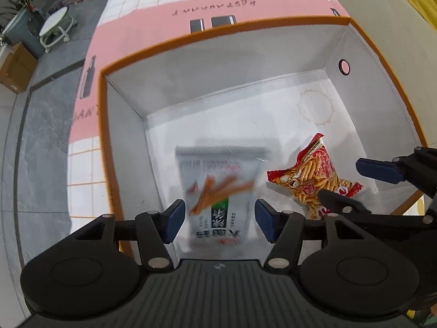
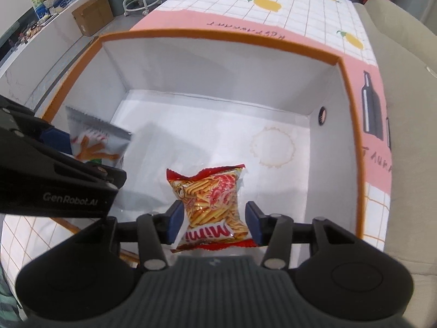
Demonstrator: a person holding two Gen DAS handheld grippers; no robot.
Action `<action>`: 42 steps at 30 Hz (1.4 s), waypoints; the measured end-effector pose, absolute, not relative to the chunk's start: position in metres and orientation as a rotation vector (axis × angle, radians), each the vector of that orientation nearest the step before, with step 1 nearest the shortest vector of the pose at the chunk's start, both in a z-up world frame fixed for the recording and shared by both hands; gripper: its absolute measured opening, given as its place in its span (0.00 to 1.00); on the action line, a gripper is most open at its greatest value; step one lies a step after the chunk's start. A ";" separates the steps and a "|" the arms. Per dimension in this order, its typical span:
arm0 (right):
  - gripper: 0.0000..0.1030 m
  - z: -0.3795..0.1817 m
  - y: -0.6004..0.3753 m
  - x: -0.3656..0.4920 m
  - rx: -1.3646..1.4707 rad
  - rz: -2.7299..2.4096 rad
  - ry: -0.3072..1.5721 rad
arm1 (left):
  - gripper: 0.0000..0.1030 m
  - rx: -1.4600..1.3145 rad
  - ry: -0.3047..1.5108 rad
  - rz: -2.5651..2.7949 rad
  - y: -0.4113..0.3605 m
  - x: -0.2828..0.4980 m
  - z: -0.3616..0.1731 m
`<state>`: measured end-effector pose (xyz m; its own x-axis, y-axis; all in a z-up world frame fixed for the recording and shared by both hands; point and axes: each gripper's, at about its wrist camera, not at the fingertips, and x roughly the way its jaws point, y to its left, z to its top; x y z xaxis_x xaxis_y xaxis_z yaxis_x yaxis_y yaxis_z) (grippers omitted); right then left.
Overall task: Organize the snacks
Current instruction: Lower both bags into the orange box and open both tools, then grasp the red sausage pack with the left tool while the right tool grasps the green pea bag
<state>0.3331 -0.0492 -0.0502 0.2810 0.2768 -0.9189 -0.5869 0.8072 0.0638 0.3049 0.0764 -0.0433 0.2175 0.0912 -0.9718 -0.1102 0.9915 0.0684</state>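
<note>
Both pairs of jaws point down into a white box with an orange rim [image 1: 224, 28], which stands on a surface covered by a pink and white checked cloth [image 1: 153, 19] printed with lemons and bottles.

On the left gripper [image 1: 220, 220] the jaws stand wide, with a silvery white snack packet [image 1: 218, 183] between the blue pads; the packet is blurred, and in the left wrist view a gap shows on each side of it, so the pads do not seem to press it. From the right wrist view the same packet sits at the box's left side, partly hidden behind that gripper.

On the right gripper [image 2: 214, 222] the jaws are partly apart around a red and yellow packet of stick snacks [image 2: 210, 199] marked "Mimi". Its left edge lies against the left pad, while a narrow gap shows at the right pad, so it looks loose rather than pinched. This packet lies on the box floor, near the front wall and to the right of the silvery one.

A faint round scalloped mark [image 2: 273, 147] is on the floor beyond it, and a small round hole [image 2: 322, 116] pierces the right wall.
</note>
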 end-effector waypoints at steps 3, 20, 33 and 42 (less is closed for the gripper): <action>0.51 -0.044 -0.051 0.331 -0.321 0.584 1.131 | 0.68 -0.018 1.317 0.136 0.077 0.300 -0.031; 0.55 0.032 -0.097 0.263 -0.185 0.572 0.889 | 0.69 -0.028 0.933 0.058 0.044 0.198 0.072; 0.57 0.036 -0.154 0.178 -0.055 0.526 0.850 | 0.69 -0.079 0.961 0.094 0.042 0.124 0.058; 0.57 -0.003 -0.180 0.151 -0.063 0.470 0.923 | 0.71 -0.103 1.048 0.097 0.043 0.086 0.008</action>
<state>0.1506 -0.1798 -0.0028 0.5102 0.3631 -0.7796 -0.4163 0.8975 0.1456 0.0864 0.0432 0.0081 0.4959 0.0312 -0.8678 -0.1292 0.9909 -0.0382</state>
